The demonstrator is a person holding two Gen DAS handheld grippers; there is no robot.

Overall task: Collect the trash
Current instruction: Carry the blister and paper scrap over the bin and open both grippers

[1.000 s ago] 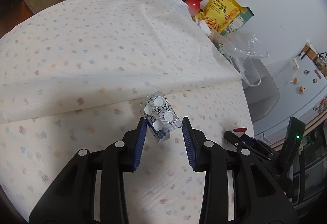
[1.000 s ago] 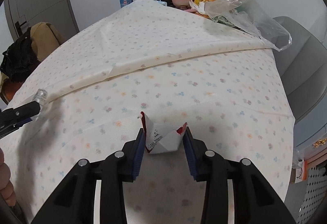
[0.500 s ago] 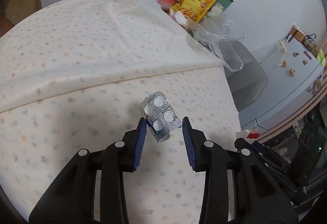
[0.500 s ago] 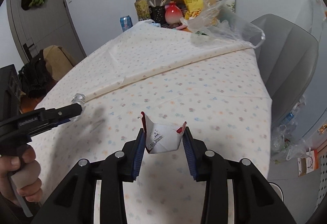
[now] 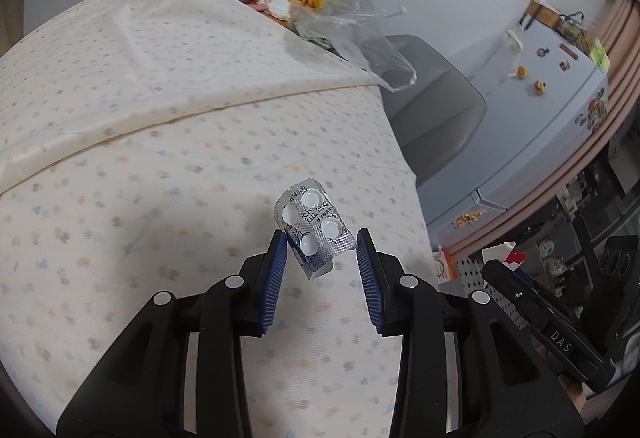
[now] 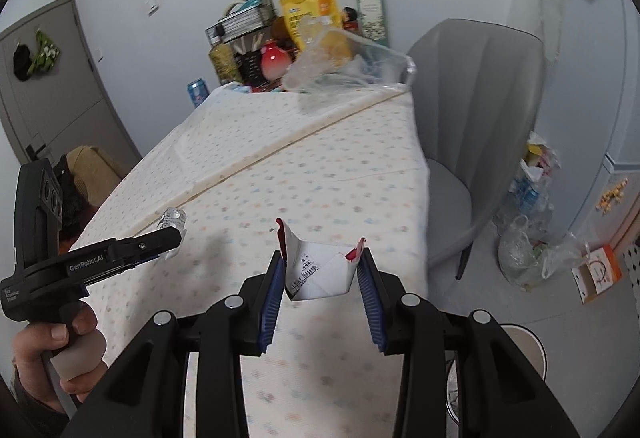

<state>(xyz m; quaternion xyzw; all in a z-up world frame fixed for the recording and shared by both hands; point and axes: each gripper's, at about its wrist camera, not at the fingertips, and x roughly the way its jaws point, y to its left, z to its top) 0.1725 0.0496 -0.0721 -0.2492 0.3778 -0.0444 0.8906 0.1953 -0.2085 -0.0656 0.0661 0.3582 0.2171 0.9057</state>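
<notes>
Both hands have swung toward the right-hand edge of the bench [image 6: 224, 142] since the earlier frames, lifting a little and rolling, so that the grey chair [image 6: 476, 110] and the floor beyond now fill much of each view where flowered cloth lay before; each load sits just as it did between its fingers

Nearest in the left wrist view, the left gripper [image 5: 322, 252] pinches a foil blister pack [image 5: 314, 228] by its lower part, fingers part-closed on it. The pack's long axis rises up and slightly left, away from the fingers, with 4 white domes facing the camera. It hangs clear above the cloth, touching nothing else.

In the right wrist view the right gripper [image 6: 320, 270] pinches a crumpled white wrapper with red edges [image 6: 318, 270], clamped side to side. Its long axis runs across, from one finger to the other, and its torn mouth opens upward.

Farther out, down on the floor past the chair, lie clear bags of rubbish [image 6: 528, 238], to the right of and below both sets of fingers. Low at the right edge a pale round rim [image 6: 524, 334] shows, possibly a bin; too little of it is visible to tell.

Judging by this, the coming move turns on carrying on right and downward off the bench. The right hand is the nearer to that side, with the left gripper trailing on its left
</notes>
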